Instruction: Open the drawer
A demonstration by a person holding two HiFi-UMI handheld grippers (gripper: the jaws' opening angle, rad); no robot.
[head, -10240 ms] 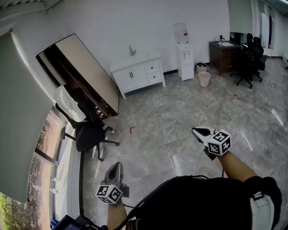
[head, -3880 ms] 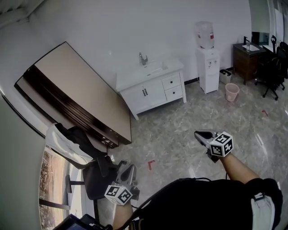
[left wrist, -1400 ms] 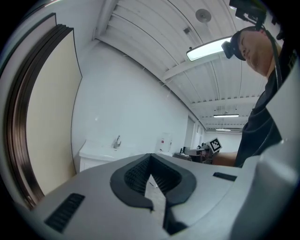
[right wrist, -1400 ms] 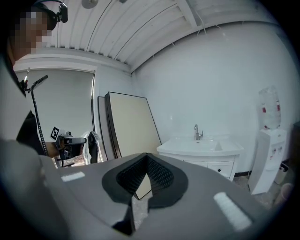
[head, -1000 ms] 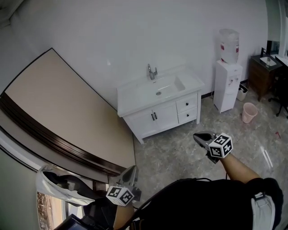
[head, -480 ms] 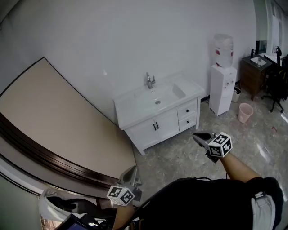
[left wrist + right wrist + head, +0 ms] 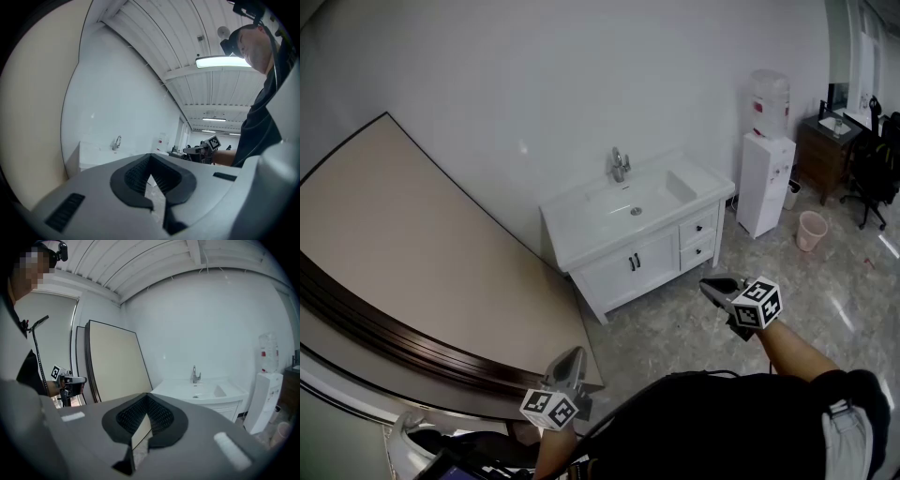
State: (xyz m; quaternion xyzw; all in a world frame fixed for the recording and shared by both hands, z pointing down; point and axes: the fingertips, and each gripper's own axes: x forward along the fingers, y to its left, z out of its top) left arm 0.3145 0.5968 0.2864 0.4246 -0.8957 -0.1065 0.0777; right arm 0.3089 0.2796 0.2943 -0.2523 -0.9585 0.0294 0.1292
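Note:
A white sink cabinet stands against the far wall, with two small drawers stacked at its right side, both closed, and a faucet on top. My left gripper is low in the head view, shut and empty, well short of the cabinet. My right gripper is also shut with nothing in it, held in the air over the floor in front of the drawers but apart from them. The right gripper view shows the cabinet ahead to the right; the left gripper view shows it to the left.
A large beige board with a dark frame leans against the wall at the left. Right of the cabinet stand a water dispenser, a pink bin, a dark desk and an office chair. The floor is grey marble.
The sink cabinet has grown larger and nearer across the frames as the person walked toward it. Both grippers kept the same pose and stayed shut.

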